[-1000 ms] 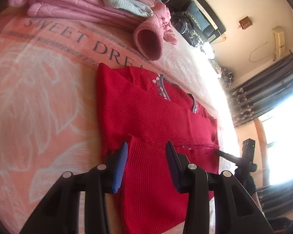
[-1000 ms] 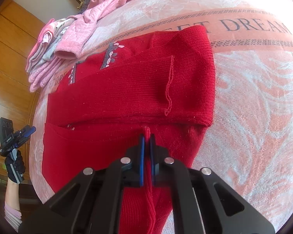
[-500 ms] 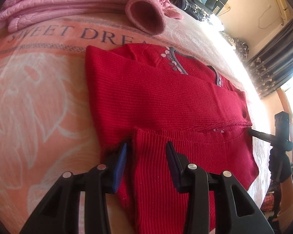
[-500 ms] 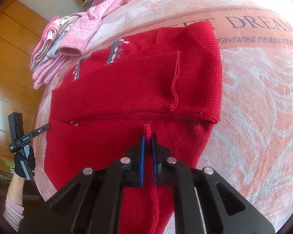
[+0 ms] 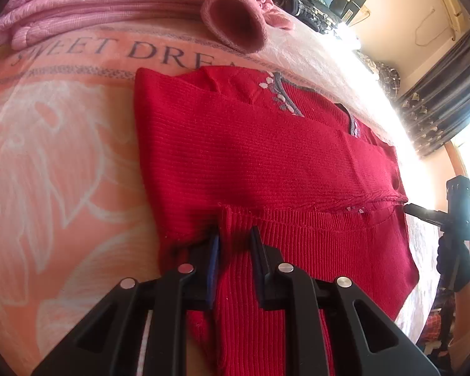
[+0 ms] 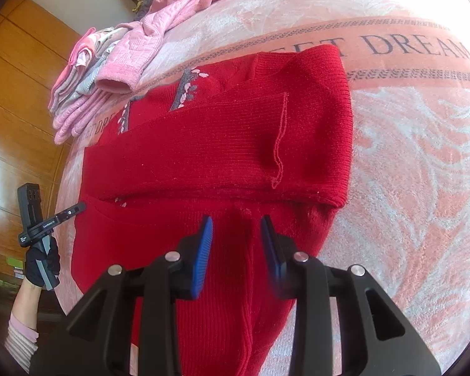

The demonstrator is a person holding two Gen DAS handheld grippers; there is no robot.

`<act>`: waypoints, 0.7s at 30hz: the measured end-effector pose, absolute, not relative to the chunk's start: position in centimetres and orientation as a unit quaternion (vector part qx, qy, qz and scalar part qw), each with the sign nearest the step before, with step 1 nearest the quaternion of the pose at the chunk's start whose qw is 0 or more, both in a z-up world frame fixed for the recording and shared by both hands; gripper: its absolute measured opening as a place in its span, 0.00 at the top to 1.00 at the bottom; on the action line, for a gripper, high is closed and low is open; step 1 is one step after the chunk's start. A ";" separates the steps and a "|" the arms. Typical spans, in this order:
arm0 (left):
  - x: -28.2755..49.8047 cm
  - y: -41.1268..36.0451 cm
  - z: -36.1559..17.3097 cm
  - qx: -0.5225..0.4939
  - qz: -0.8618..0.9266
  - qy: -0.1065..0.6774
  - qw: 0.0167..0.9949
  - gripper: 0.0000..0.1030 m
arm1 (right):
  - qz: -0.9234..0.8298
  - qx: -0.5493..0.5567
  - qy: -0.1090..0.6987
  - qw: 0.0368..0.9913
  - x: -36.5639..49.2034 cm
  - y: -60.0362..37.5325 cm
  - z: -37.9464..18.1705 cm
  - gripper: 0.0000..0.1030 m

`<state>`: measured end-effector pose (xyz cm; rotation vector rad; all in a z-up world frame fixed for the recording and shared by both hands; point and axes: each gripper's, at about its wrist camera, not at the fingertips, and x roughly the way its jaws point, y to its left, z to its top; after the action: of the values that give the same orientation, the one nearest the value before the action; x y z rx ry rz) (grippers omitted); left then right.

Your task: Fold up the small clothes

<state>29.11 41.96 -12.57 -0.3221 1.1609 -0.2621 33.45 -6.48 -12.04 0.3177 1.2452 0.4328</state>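
Red knit sweater [image 5: 266,163] lies flat on a pink blanket [image 5: 47,156] printed w/ "SWEET DREAM" lettering, body spread crosswise, grey-and-pink embroidered trim near the neckline on the far side. Both sleeves are folded across the chest, one sleeve cuff edge showing as a raised seam in the right wrist view; the ribbed hem band runs along the near edge, toward both grippers. Left gripper [image 5: 235,247] sits low at the hem near one side, fingers apart, w/ a raised strip of ribbed hem standing between them but not visibly pinched. Right gripper [image 6: 236,235] sits at the hem toward the opposite side, fingers likewise spread, a small ridge of knit between the blue pads [image 6: 203,250], no clamping evident. Probable reason for placement: two spaced holds on the hem would let the lower half be carried up over the folded sleeves w/o skewing. Step in hand appears to be hem pick-up or repositioning; sleeve folds look done, the body fold not yet. Beyond the sweater: stack of folded pink clothes [image 5: 94,0] at the far blanket edge, one pink cuff [image 5: 235,22] just beside the neckline. Gloved hand [image 6: 42,263] holds the left gripper's handle, seen at frame edge.
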 end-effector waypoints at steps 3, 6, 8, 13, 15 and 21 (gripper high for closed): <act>29.0 41.2 -12.4 -0.140 -0.127 0.544 0.818 0.67 | 0.193 0.125 0.589 0.774 33.7 -5.4 -12.9 0.68; 29.0 40.0 -12.4 -0.107 -0.115 0.544 0.824 0.67 | 0.195 0.085 0.590 0.779 33.4 -3.9 -13.1 0.76; 28.8 39.5 -12.3 -0.087 -0.098 0.542 0.830 0.82 | 0.202 0.072 0.586 0.781 33.1 -3.3 -12.7 0.96; 27.5 40.3 -10.3 -0.134 -0.118 0.507 0.843 0.92 | 0.230 0.085 0.559 0.792 32.2 -3.6 -10.2 0.97; 26.7 40.5 -8.6 -0.138 -0.130 0.484 0.854 0.92 | 0.244 0.100 0.544 0.796 31.6 -4.2 -8.7 0.97; 26.1 40.9 -4.2 -0.166 -0.138 0.416 0.883 0.92 | 0.257 0.145 0.493 0.818 31.2 -6.7 -4.1 0.97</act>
<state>26.10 40.87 -4.21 -0.3448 0.8668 -0.2865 31.18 -6.72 -4.10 0.3080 1.0508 0.5486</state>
